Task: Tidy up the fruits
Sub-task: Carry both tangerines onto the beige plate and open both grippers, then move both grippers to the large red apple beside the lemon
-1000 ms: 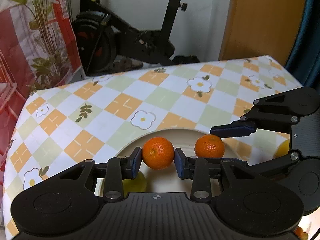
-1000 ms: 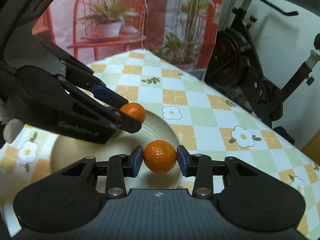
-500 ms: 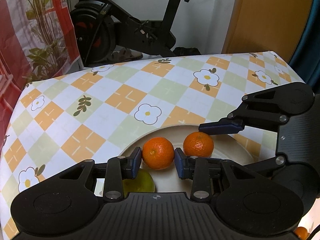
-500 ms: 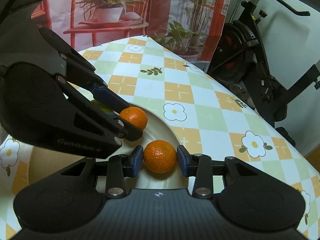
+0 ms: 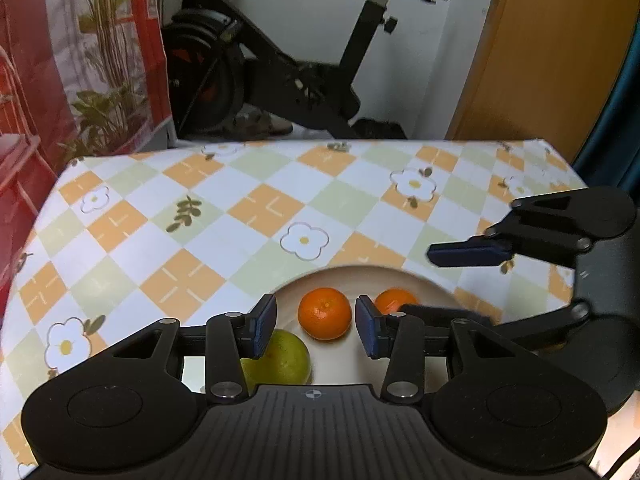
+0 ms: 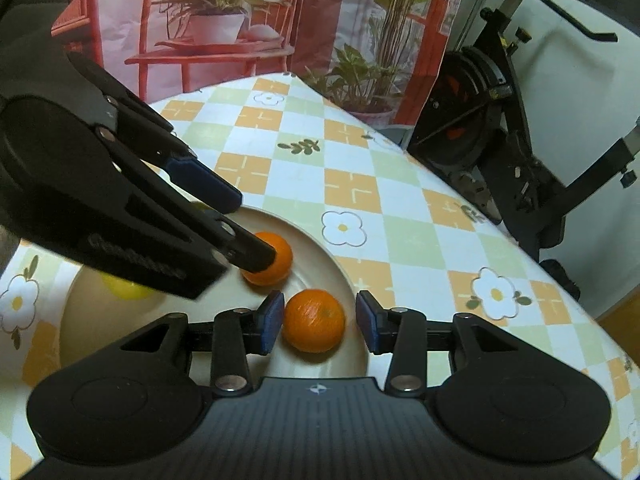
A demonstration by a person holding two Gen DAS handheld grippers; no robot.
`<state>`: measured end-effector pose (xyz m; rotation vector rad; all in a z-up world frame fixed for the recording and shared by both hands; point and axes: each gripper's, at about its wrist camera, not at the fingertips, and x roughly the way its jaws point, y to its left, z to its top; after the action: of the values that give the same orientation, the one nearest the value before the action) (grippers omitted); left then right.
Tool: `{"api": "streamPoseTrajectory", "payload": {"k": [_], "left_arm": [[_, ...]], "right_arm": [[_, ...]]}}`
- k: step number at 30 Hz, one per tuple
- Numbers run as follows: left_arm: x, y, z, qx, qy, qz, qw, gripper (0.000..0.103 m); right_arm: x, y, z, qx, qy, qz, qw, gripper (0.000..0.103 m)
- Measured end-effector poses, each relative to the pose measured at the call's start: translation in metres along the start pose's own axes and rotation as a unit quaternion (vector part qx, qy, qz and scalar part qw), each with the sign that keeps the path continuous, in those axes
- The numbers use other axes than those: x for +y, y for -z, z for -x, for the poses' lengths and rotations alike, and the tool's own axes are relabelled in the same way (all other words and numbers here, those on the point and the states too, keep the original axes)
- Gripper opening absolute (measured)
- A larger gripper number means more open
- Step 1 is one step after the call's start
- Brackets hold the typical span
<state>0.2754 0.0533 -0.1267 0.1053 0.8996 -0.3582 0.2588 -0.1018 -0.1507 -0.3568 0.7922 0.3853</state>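
A cream plate on the checked tablecloth holds two oranges and a green-yellow fruit. My left gripper is open, its pads apart on both sides of one orange that rests on the plate. My right gripper is open around the other orange, which lies on the plate near its rim. In the left wrist view that orange is partly hidden by the right gripper's finger. In the right wrist view the left gripper covers part of its orange and the green-yellow fruit.
The table has a flowered orange, green and white cloth. An exercise bike stands beyond the far edge. A red plant banner hangs at the left side. A wooden door is at the back right.
Both grippers have opened and let go of their oranges, which now rest on the plate. Both grippers sit lower and nearer the plate than a second ago.
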Motion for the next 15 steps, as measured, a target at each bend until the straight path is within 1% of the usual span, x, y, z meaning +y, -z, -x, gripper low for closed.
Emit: {"api": "streamPoseTrajectory", "payload": {"k": [3,8,11,15], "left_arm": [[-0.003,-0.001,0.013,-0.015,-0.003,0.002,0.9999,0.046],[-0.018,0.002,0.036,-0.042,0.003,0.004,0.9991,0.046],[-0.028,0.007,0.047,-0.052,0.008,0.003,0.9986,0.046],[-0.042,0.014,0.058,-0.059,0.013,-0.003,0.9982,0.046]], "right_arm": [[-0.009,0.002,0.024,-0.025,-0.002,-0.012,1.000,0.043],[-0.021,0.013,0.072,-0.069,-0.006,-0.041,0.997,0.043],[-0.028,0.026,0.098,-0.091,-0.009,-0.066,0.994,0.043],[-0.037,0.049,0.126,-0.106,-0.007,-0.091,0.990,0.043]]}}
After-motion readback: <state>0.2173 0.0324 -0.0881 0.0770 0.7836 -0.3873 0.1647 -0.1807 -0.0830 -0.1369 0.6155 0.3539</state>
